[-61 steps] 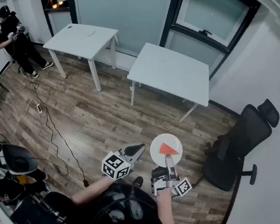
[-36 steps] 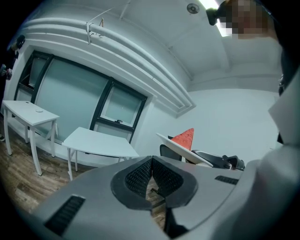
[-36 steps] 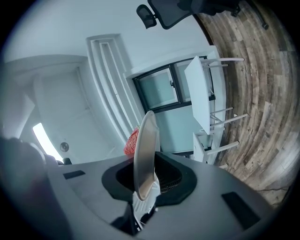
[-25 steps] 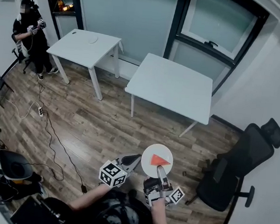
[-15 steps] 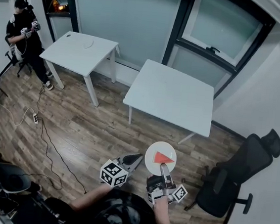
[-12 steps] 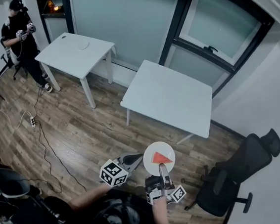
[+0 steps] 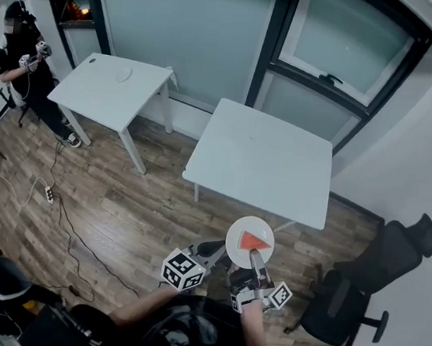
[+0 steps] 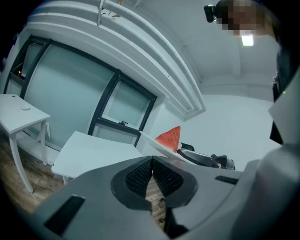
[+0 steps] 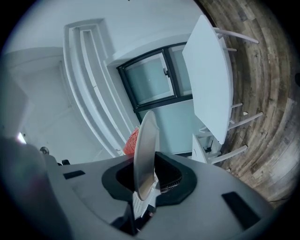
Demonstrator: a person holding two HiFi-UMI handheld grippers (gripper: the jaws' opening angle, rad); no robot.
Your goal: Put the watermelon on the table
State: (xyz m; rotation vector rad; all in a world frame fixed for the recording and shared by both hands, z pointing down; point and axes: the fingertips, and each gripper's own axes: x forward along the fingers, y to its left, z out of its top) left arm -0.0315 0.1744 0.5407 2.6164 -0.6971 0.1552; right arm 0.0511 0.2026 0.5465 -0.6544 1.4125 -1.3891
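Right gripper (image 7: 252, 257): in your right gripper view the pads (image 9: 165, 177) are clamped on the rim of a white plate (image 9: 144, 145). The plate stands edge-on between them, and the rim runs deep into the throat.

Watermelon (image 9: 131, 140): a red wedge, seen just past the plate's far face in that view. From your head view the watermelon (image 7: 255, 241) lies on top of the plate (image 7: 235, 244), roughly centred, with its point toward the right. The plate is carried level, out ahead of your right hand.

Left gripper (image 7: 216, 251): its jaws are pressed together at the tips with nothing between them, as your left gripper view shows (image 8: 152, 161). It rides just left of the plate and apart from it. From that side you see the plate (image 8: 151, 140) as a thin tilted line with the wedge (image 8: 169, 138) standing on it.

Position: the plate is in the air over the wooden floor (image 7: 129, 198), just short of the near edge of the closer white table (image 7: 267, 162). The wedge is not on the table.

Surroundings: a second white table (image 7: 110, 88) stands farther left under the windows. A black office chair (image 7: 367, 272) is at right. A cable (image 7: 62, 210) trails across the floor. Another person (image 7: 17, 59) stands in the far left corner.
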